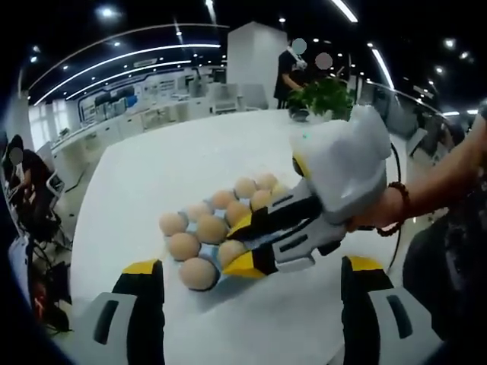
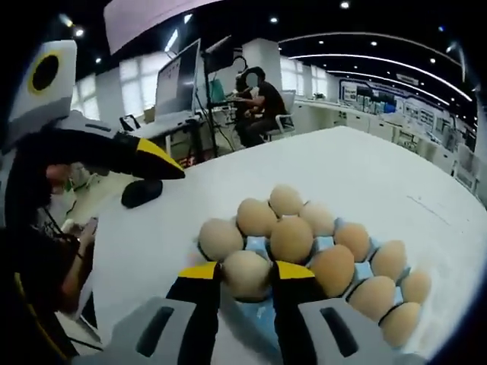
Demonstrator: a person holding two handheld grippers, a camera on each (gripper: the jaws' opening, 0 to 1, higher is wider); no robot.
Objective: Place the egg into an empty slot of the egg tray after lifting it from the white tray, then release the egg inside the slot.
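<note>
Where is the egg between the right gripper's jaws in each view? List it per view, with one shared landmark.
Left gripper view: the egg sits just below centre, between the yellow-tipped jaws entering from the right.
Right gripper view: the egg sits at bottom centre, between this view's own jaws.
Shared landmark: the egg tray.

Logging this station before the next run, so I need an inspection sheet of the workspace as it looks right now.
Surface: white table, bare around the tray.
Job's things: blue egg tray packed with brown eggs; one egg at its near corner.
Clutter: dark rounded object near the table edge; potted plant at the far end.
Grippers: right hand-held gripper jaws on either side of the corner egg, seemingly touching it; left hand-held gripper open, holding nothing.
Cables: dark cable behind the right hand-held gripper.
Surroundings: open office, desks, monitors, seated people.
</note>
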